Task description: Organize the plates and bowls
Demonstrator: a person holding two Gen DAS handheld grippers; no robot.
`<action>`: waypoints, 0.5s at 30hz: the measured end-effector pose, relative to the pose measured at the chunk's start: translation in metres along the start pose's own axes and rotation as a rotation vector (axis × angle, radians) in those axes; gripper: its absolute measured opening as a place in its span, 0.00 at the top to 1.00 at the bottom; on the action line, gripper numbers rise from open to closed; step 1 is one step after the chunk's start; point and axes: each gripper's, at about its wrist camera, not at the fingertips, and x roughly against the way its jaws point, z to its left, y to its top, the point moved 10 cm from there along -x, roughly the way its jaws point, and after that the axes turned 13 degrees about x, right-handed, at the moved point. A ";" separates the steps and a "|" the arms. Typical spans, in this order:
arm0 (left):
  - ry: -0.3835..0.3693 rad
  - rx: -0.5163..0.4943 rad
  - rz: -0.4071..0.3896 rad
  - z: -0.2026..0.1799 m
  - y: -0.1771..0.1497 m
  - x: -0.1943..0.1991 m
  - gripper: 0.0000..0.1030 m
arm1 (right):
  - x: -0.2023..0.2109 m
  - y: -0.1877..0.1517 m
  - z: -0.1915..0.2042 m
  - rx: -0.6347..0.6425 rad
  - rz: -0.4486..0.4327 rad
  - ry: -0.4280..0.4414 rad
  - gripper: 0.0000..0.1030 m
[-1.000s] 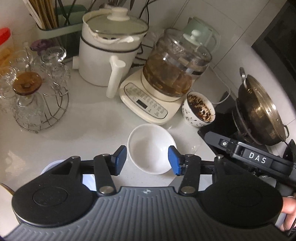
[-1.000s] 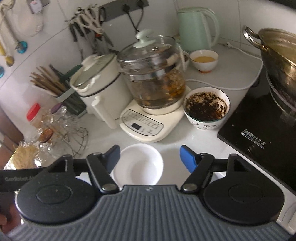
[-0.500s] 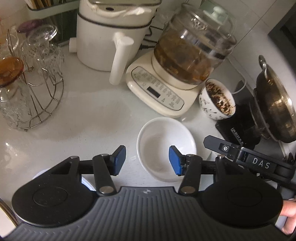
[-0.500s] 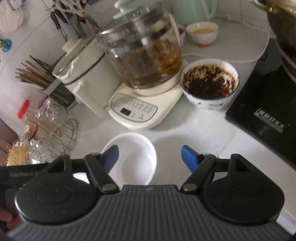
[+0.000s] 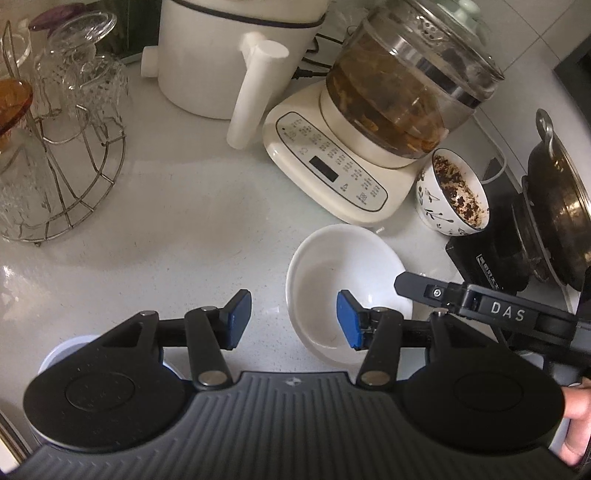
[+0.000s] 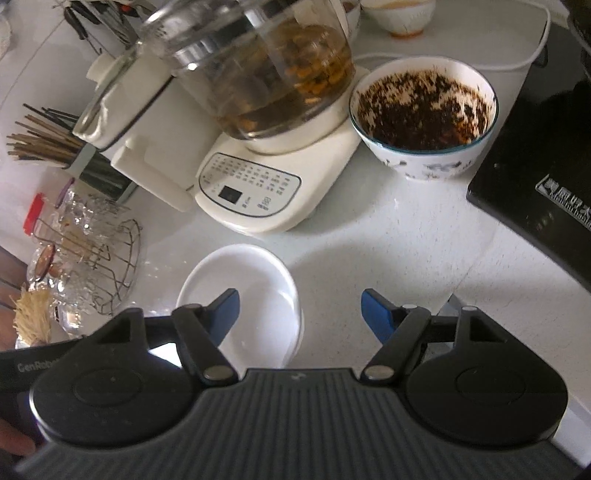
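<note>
An empty white bowl (image 5: 343, 273) sits on the white counter in front of the kettle base; it also shows in the right wrist view (image 6: 251, 291). My left gripper (image 5: 293, 319) is open, its right fingertip over the bowl's near rim. My right gripper (image 6: 300, 314) is open, its left fingertip over the bowl, its right fingertip over bare counter. A patterned bowl (image 5: 452, 195) caked with dark residue stands right of the kettle base, also seen in the right wrist view (image 6: 423, 118). A pale round dish (image 5: 62, 354) lies partly hidden under the left gripper's body.
A glass kettle on a cream base (image 5: 369, 122), a white pot with a handle (image 5: 236, 62) and a wire rack of glasses (image 5: 55, 155) stand behind. A black induction hob with a wok (image 5: 554, 206) is at right. A small bowl of liquid (image 6: 402, 14) stands at the back.
Both grippers have moved forward and down towards the counter. The white bowl has shifted right in the left view; the right gripper's left fingertip now overlaps it. Both stay open.
</note>
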 end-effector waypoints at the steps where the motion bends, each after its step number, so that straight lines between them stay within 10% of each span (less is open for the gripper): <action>1: 0.000 0.000 0.003 0.000 0.000 -0.001 0.45 | -0.002 0.000 0.000 -0.002 0.004 0.002 0.29; 15: -0.013 0.037 0.035 0.005 0.003 -0.012 0.53 | -0.015 -0.006 0.005 0.036 0.058 0.004 0.60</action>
